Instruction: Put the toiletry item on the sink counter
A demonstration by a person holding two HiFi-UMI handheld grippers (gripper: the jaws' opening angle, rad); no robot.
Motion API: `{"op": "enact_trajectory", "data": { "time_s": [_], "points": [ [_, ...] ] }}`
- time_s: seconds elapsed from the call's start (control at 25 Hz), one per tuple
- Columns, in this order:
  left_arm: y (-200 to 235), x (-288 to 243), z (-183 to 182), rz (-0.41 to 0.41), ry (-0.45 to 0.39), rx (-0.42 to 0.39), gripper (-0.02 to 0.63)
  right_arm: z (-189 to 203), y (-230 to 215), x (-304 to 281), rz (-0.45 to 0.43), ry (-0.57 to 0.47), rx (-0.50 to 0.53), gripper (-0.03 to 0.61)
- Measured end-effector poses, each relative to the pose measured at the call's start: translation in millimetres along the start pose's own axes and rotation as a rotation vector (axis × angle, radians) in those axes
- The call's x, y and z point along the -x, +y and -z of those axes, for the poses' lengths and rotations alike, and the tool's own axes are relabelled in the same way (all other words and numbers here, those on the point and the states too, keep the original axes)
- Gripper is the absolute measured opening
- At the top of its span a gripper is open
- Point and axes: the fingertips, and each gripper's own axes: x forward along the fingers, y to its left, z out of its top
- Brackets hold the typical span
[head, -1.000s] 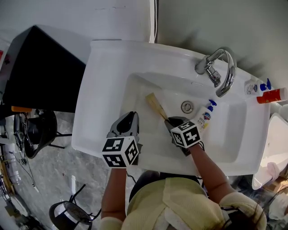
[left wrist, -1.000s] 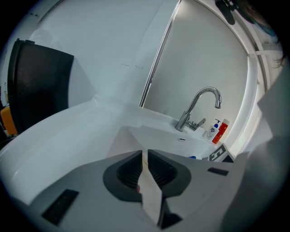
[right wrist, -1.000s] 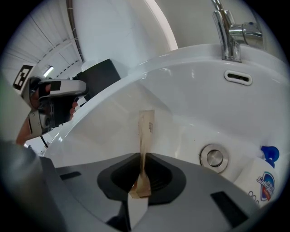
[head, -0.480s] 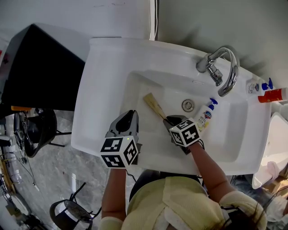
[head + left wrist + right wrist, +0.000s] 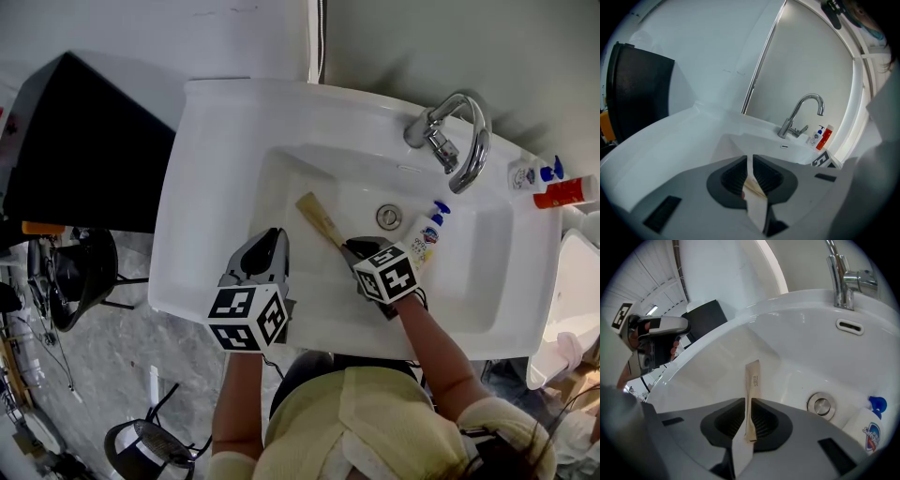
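A flat tan wrapped toiletry stick (image 5: pixel 319 219) points up and left over the white basin, its lower end pinched by my right gripper (image 5: pixel 359 250), which is shut on it. In the right gripper view the stick (image 5: pixel 752 380) stands upright between the pads above the basin floor. My left gripper (image 5: pixel 270 242) hovers over the sink's front left rim (image 5: pixel 202 244). Its pads (image 5: pixel 764 174) are nearly together, with a bit of tan low between them that I cannot identify. The sink counter (image 5: pixel 225 122) runs around the basin.
A chrome faucet (image 5: pixel 459 141) arches over the back right. A white pump bottle (image 5: pixel 425 240) lies in the basin by the drain (image 5: pixel 389 217). A small white bottle (image 5: pixel 530 173) and an orange tube (image 5: pixel 565 192) sit at the far right. A black case (image 5: pixel 84 150) stands left.
Barely anything: the view has shifted a little, and the right gripper with the stick has edged slightly left. The left gripper has held its place.
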Motion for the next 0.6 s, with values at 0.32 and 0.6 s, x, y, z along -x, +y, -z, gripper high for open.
{"op": "enact_trajectory", "data": {
  "time_s": [0.32, 0.6],
  "points": [
    [-6.7, 13.9, -2.4, 0.009, -0.017, -0.01, 0.069, -9.3, 9.8, 17.2, 0.003, -0.04, 0.018, 0.052],
    [-16.4, 28.8, -1.2, 0.02, -0.03, -0.021, 0.069, -11.6, 16.2, 36.8, 0.019, -0.072, 0.029, 0.052]
  ]
}}
